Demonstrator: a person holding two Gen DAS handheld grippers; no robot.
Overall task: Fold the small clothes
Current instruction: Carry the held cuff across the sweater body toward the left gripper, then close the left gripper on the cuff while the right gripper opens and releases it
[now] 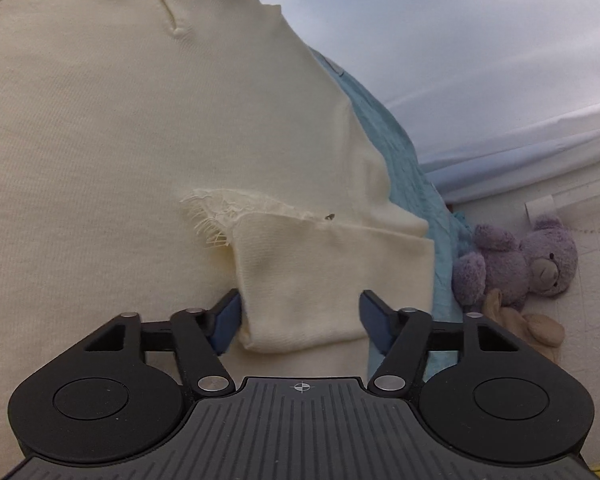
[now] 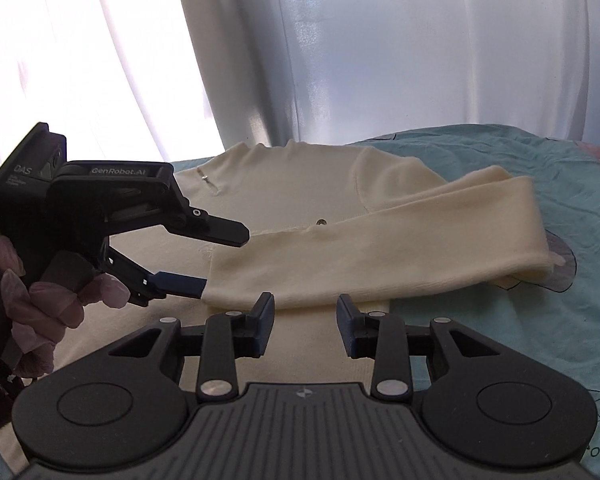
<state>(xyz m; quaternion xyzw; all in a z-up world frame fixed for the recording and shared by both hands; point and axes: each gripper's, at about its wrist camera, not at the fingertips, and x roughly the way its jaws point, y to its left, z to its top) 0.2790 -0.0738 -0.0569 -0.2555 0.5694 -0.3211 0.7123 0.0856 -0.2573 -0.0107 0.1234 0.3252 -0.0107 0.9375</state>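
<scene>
Two black two-finger grippers work over one cream knit sweater (image 2: pixel 300 184) spread flat on a teal quilted bedspread (image 2: pixel 540 184). One sleeve (image 2: pixel 380 256) lies folded across the body, its cuff toward the near left. The left gripper (image 2: pixel 216 260), held in a gloved hand (image 2: pixel 40 304), has its jaws apart around the cuff edge without closing on it. The right gripper (image 2: pixel 305 320) hovers just near of the sleeve, jaws apart and holding nothing. Bare bedspread lies open to the right. Beyond the bed edge sits one purple plush teddy bear (image 1: pixel 540 260) beside one beige soft toy (image 1: pixel 528 324)
</scene>
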